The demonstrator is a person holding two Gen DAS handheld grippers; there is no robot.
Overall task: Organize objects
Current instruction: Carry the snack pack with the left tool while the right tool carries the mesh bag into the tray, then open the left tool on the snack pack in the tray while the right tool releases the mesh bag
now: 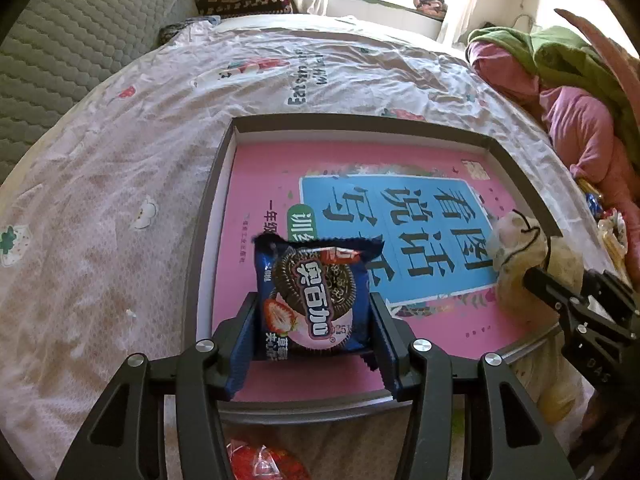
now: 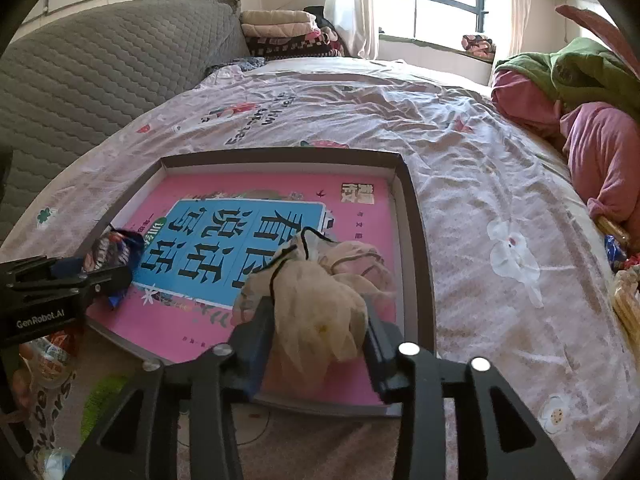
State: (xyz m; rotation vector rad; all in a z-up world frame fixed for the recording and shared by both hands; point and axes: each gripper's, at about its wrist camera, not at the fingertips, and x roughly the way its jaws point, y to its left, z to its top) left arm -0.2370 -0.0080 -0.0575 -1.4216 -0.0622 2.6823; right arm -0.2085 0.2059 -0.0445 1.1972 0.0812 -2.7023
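Fingers of the left gripper pinch a cookie packet low over the pink book in the grey box, probably to lay it inside, while the right gripper stands loosely around a cream mesh pouch at lower centre.

We record: biscuit packet dark blue, strawberry print | mesh pouch cream, black drawstring | book pink, blue panel, black characters | box grey-rimmed | bedsheet pale pink, floral | headboard grey quilted.

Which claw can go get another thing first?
Right. The right claw has its mesh pouch lying on the pink book in the box; the left claw grips the cookie packet.
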